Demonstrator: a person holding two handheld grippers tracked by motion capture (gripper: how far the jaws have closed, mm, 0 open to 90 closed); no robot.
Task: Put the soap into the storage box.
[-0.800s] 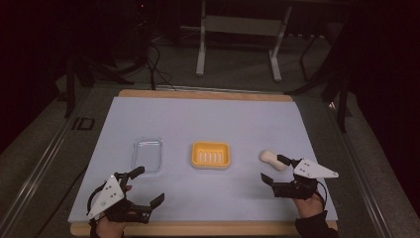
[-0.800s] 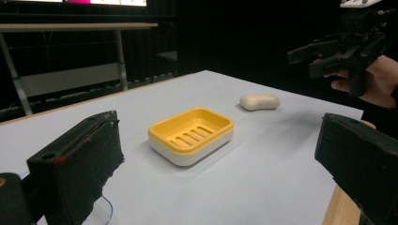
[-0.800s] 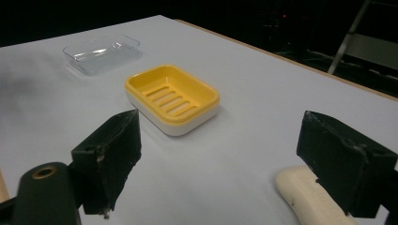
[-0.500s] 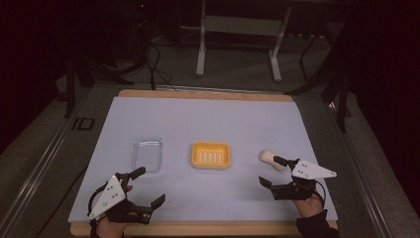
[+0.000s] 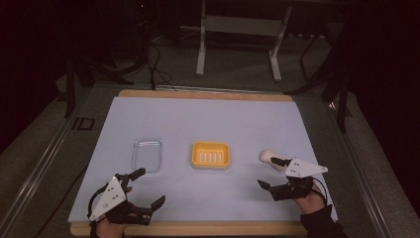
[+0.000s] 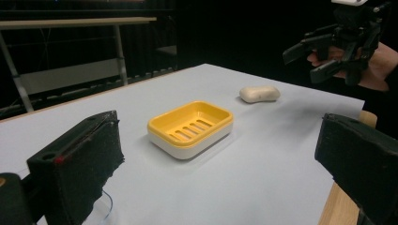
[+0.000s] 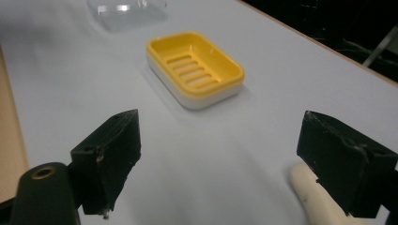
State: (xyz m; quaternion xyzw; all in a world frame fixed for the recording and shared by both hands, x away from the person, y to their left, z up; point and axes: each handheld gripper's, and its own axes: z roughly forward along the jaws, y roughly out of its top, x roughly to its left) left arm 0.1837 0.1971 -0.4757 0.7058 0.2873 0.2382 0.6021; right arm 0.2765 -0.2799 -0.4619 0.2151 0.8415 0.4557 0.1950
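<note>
Two grippers worked at one table (image 5: 198,124), each in a person's hand. Nearest the camera in the high view, the left gripper (image 5: 148,191) hung over the near left corner with its jaws spread wide and nothing between them; in the left gripper view its two black pads (image 6: 80,164) framed bare tabletop. The right gripper (image 5: 271,173) sat at the near right, its jaws also as wide as they go and gripping nothing. One bar of soap (image 5: 270,157), cream-coloured, lay flat on the table at the far jaw of the right gripper, with that jaw's tip over its near end in the high view; in the right gripper view the soap (image 7: 314,197) poked out from under the right-hand pad (image 7: 345,164), outside the gap and not pinched, and whether pad and soap touched could not be told. Beyond the gap of the right gripper stood one soap dish (image 7: 195,68), yellow inside with a white base and five drain slots, upright and unfilled. From the left gripper the dish (image 6: 190,127) lay ahead between the pads, with the soap (image 6: 259,93) farther off behind it and the right gripper (image 6: 309,61) hanging above and beyond that. Farthest from the right gripper lay one clear lid (image 7: 126,11); in the high view it (image 5: 147,153) sat just beyond the left gripper's far jaw, near the dish (image 5: 211,154) but apart from it.
</note>
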